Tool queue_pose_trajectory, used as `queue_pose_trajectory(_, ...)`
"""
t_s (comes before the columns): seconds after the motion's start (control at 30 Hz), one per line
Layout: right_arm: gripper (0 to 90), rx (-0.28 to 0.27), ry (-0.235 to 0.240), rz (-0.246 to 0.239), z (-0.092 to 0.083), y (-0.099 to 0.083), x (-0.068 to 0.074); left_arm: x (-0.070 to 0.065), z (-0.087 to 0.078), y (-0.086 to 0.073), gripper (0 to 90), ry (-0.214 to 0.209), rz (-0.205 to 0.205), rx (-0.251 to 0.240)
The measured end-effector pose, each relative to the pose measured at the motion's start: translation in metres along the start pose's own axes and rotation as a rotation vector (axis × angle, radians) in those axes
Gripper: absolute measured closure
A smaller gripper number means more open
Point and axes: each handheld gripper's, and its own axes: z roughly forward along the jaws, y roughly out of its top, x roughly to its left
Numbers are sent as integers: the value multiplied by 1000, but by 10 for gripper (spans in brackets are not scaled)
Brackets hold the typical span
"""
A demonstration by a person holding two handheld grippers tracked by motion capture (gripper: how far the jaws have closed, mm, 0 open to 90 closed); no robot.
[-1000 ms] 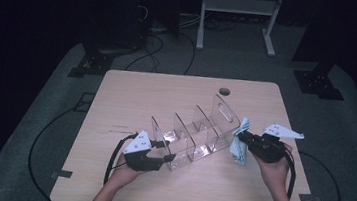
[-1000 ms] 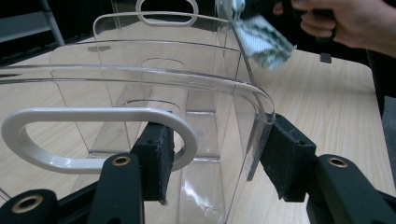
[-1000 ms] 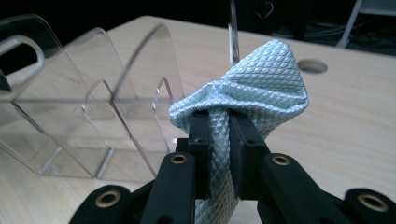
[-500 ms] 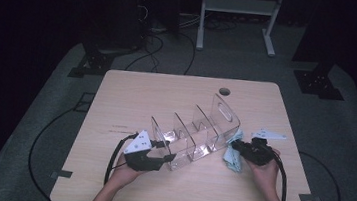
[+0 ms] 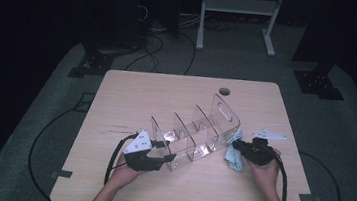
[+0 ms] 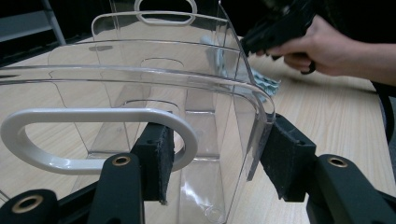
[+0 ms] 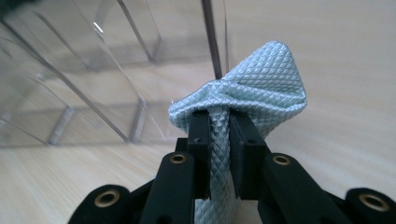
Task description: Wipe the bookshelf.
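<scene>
We see the right gripper (image 7: 219, 135) pinching a fold of pale green quilted cloth (image 7: 252, 88) between its pads, the cloth bunched up and spilling over the jaw tips. In the high view that gripper (image 5: 243, 147) sits low at the table's right side, with the cloth (image 5: 234, 156) hanging from it to the tabletop just beside the clear rack (image 5: 198, 130).

The left gripper (image 6: 215, 163) is closed on the near end of the rack (image 6: 154, 88): one pad presses the inside of the end wall beside the white handle loop (image 6: 70, 140), the other presses the outside of the rounded corner. From above, this gripper (image 5: 164, 149) holds the rack's end nearest the person, at the table's left-centre.

The rack stands slantwise across the wooden table (image 5: 132, 90), its dividers upright. The person's right hand (image 6: 322, 44) and its gripper appear beyond the rack's far end in the left gripper view.
</scene>
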Motion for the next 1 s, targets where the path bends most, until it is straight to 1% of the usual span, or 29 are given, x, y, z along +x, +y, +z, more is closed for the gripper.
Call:
queue_pose_trajectory(0.07,794,-38,1,-8,-7,6,3,0,0,0,470,0,0,0)
queue_pose_trajectory(0.13,794,-40,3,-8,-7,7,3,0,0,0,470,1,0,2)
queue_pose_trajectory(0.2,794,-13,6,1,-1,2,2,-1,0,0,471,2,1,4)
queue_pose_trajectory(0.23,794,19,6,10,5,-2,0,-1,0,0,471,2,1,4)
queue_pose_trajectory(0.27,794,39,7,13,10,-6,-1,-1,0,0,471,2,1,4)
queue_pose_trajectory(0.3,794,48,11,27,12,-8,-2,-1,0,0,471,2,1,4)
queue_pose_trajectory(0.37,795,26,17,27,10,-7,-3,-1,0,0,470,2,0,4)
queue_pose_trajectory(0.47,795,-18,25,0,-2,0,3,-2,0,1,470,3,0,6)
queue_pose_trajectory(0.5,795,-25,29,0,-4,1,5,-2,0,1,470,4,-2,6)
queue_pose_trajectory(0.63,795,-40,39,-12,-10,3,9,-3,-2,3,460,14,1,24)
queue_pose_trajectory(0.67,795,-40,40,-18,-12,3,9,-4,-2,4,441,21,4,25)
queue_pose_trajectory(0.83,795,-55,50,-13,-15,4,10,-3,-8,5,369,37,-8,24)
queue_pose_trajectory(1.0,795,-71,62,-21,-20,5,13,-1,-16,3,336,41,-19,25)
